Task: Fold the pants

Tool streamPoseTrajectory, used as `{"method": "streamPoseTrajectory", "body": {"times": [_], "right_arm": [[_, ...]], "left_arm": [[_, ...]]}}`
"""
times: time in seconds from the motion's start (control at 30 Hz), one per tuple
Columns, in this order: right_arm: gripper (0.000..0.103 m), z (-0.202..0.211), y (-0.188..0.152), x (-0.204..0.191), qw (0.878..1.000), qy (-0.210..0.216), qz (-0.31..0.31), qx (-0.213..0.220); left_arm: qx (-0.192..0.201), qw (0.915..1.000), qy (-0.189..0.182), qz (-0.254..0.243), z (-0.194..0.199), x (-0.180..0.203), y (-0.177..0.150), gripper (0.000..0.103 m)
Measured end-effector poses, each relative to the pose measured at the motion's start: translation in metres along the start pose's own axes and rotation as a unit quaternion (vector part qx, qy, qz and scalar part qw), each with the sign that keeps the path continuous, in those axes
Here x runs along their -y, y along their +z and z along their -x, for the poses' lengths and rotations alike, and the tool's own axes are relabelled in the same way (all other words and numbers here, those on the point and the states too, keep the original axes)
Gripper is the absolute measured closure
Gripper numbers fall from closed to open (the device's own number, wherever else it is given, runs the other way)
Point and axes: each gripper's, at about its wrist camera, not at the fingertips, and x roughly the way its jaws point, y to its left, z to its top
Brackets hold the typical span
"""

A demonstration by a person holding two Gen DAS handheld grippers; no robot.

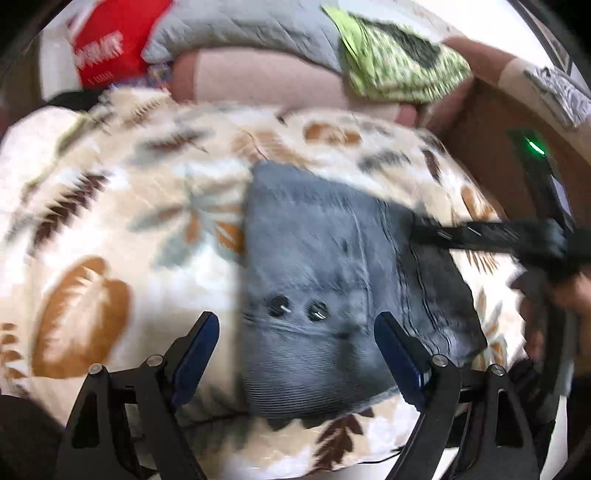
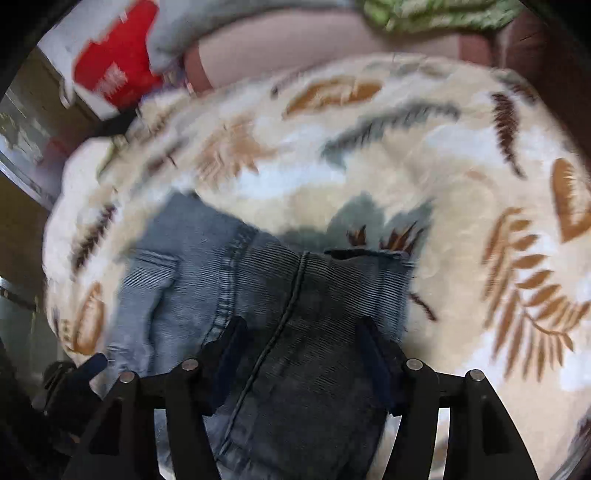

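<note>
A pair of grey-blue denim pants (image 1: pixel 332 280) lies folded into a compact rectangle on a leaf-patterned blanket (image 1: pixel 122 206). Two dark buttons show near its near edge. My left gripper (image 1: pixel 297 325) is open just above the near edge of the pants, holding nothing. My right gripper shows in the left wrist view (image 1: pixel 417 232) reaching in from the right over the pants' right side. In the right wrist view the right gripper (image 2: pixel 301 332) is open over the denim (image 2: pixel 295 295), with a seam running between its fingers.
The blanket (image 2: pixel 406 166) covers the whole work surface. Behind it lie a pink cushion (image 1: pixel 266 77), a grey quilt (image 1: pixel 243 26), a green patterned cloth (image 1: pixel 399 62) and a red bag (image 1: pixel 110 40). A brown wooden edge (image 1: pixel 491 136) stands at the right.
</note>
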Motion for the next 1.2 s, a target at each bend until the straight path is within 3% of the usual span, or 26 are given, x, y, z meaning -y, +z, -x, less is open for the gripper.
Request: {"method": "streamPoseTrajectory", "body": {"times": [0.07, 0.17, 0.2, 0.27, 0.33, 0.4, 0.53, 0.57, 0.63, 0.77, 0.83, 0.97, 1.07, 1.2], "right_arm": [[0.038, 0.025, -0.018, -0.005, 0.999, -0.001, 0.013, 0.039], [0.036, 0.042, -0.054, -0.017, 0.997, -0.007, 0.045, 0.068], [0.030, 0.039, -0.062, -0.018, 0.996, -0.020, 0.061, 0.067], [0.030, 0.012, -0.081, -0.018, 0.993, -0.077, 0.090, 0.027], [0.027, 0.010, -0.091, -0.006, 0.994, -0.074, 0.075, 0.034], [0.027, 0.024, -0.086, -0.002, 0.996, -0.071, 0.050, 0.029], [0.025, 0.059, -0.091, -0.016, 0.991, -0.073, 0.073, 0.086], [0.020, 0.054, -0.097, -0.019, 0.990, -0.084, 0.084, 0.081], [0.020, 0.024, -0.106, -0.019, 0.987, -0.116, 0.107, 0.032], [0.017, 0.027, -0.105, -0.013, 0.991, -0.109, 0.079, 0.028], [0.017, 0.036, -0.103, -0.019, 0.987, -0.125, 0.094, 0.039], [0.015, 0.056, -0.105, -0.032, 0.985, -0.109, 0.106, 0.083], [0.012, 0.014, -0.112, -0.034, 0.981, -0.142, 0.133, 0.027], [0.010, 0.028, -0.105, -0.022, 0.988, -0.119, 0.097, 0.026]], "left_arm": [[0.004, 0.9994, 0.031, 0.012, 0.002, -0.009, 0.003, 0.016], [-0.025, 0.9975, 0.060, 0.026, -0.013, -0.018, 0.005, 0.016], [-0.033, 0.9969, 0.069, 0.018, -0.020, -0.016, 0.004, 0.016], [-0.045, 0.9953, 0.086, -0.001, -0.028, -0.009, 0.002, 0.016], [-0.044, 0.9940, 0.099, -0.014, -0.028, -0.004, -0.001, 0.016], [-0.041, 0.9944, 0.097, -0.012, -0.024, -0.004, -0.001, 0.016], [-0.037, 0.9949, 0.094, -0.007, -0.021, -0.008, 0.003, 0.016], [-0.039, 0.9949, 0.092, -0.005, -0.022, -0.010, 0.003, 0.016], [-0.045, 0.9952, 0.087, -0.002, -0.026, -0.012, 0.003, 0.016], [-0.043, 0.9954, 0.085, -0.003, -0.024, -0.013, 0.001, 0.016], [-0.042, 0.9956, 0.084, -0.003, -0.024, -0.013, 0.001, 0.016], [-0.044, 0.9956, 0.083, 0.000, -0.026, -0.014, 0.000, 0.016], [-0.045, 0.9959, 0.078, -0.001, -0.024, -0.014, 0.001, 0.016], [-0.024, 0.9968, 0.075, 0.010, -0.009, -0.016, 0.005, 0.016]]}}
